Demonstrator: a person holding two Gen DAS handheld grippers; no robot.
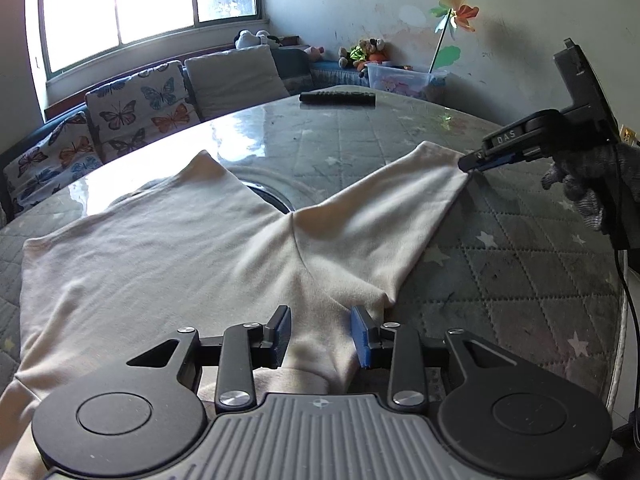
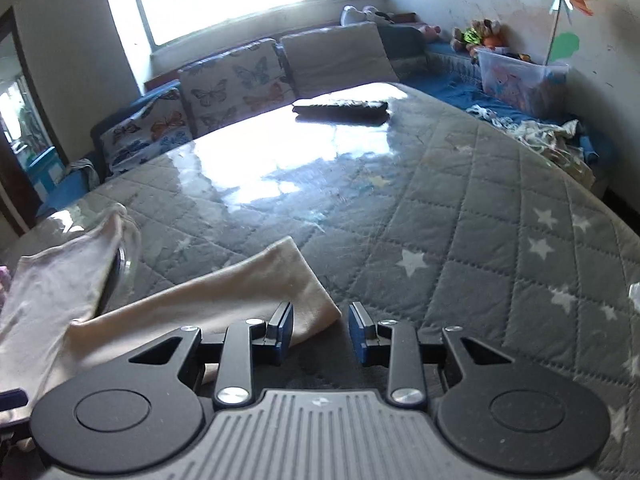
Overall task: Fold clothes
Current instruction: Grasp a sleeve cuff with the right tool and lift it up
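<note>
Cream fabric of the garment [image 1: 168,248] is being straddled by the left gripper [image 1: 320,332], jaws part-open, ungripped. Its sleeve [image 2: 256,284] is lying diagonally, cuff just left of the right gripper [image 2: 320,330] (part-open, empty), the nearer one.

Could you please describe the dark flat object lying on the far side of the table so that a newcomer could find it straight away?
Start from the big round table with its grey quilted, star-patterned cover under a glossy sheet. Look past the cream garment spread on the near side to the far edge, in front of the butterfly cushions. The remote control is the long, black slab lying there, alone on that side.
</note>
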